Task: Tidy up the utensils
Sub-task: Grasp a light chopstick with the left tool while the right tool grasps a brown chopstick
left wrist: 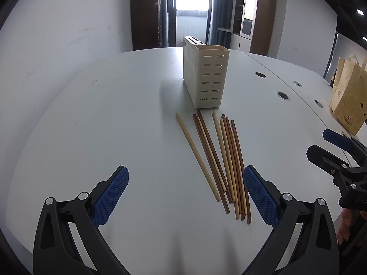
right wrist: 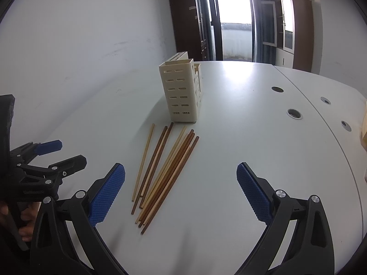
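While chopsticks (left wrist: 220,160) lie loose | left gripper (left wrist: 185,194) fingers wide apart, empty | right gripper (right wrist: 181,192) likewise

Just in front of the single cream utensil holder (left wrist: 205,75) lie about ten chopsticks (left wrist: 220,160), roughly half pale and half dark brown. To the holder's right the table (left wrist: 114,114) shows four round cable holes (left wrist: 283,95) and one tan paper bag (left wrist: 349,96).

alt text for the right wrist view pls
Chopsticks, light and dark wood, lie loose on a white table before an upright cream holder. The right gripper is open and empty over them; the left gripper shows at the left edge.
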A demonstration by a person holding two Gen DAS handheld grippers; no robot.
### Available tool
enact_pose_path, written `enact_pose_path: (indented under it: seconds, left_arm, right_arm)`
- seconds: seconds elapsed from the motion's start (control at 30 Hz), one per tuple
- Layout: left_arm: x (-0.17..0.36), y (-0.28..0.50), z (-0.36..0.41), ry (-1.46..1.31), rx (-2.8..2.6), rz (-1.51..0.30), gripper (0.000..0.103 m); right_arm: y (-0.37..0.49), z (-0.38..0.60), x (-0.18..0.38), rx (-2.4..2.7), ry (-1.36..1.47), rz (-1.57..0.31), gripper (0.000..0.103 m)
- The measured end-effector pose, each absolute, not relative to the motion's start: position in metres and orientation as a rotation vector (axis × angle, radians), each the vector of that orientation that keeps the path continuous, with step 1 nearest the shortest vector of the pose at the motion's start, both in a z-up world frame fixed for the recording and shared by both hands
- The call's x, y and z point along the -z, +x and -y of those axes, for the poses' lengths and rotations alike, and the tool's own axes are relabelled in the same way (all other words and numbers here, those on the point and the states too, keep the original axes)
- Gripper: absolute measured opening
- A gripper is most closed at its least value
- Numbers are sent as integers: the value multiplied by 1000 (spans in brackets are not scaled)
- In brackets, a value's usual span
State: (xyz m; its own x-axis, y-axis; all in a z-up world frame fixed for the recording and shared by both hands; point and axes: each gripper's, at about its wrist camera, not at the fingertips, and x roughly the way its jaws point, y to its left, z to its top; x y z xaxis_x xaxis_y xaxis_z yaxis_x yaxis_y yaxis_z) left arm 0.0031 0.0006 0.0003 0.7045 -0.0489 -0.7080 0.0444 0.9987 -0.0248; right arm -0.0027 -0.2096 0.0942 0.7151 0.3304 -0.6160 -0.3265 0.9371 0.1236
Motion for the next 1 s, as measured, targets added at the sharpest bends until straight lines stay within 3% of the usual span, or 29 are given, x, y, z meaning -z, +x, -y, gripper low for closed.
enact_pose_path:
  seconds: [0.6, 0.93, 1.0]
  left_arm:
    - [7, 13, -1, -14, 45, -815, 97]
    - [39, 75, -17, -78, 11, -902, 96]
    - [45, 93, -19, -90, 21, -923, 93]
  right_arm:
    - [8, 212, -85, -360, 18, -708, 99]
    - [48, 208, -46, -405, 67, -786, 99]
    - [61, 206, -41, -407, 72, -801, 94]
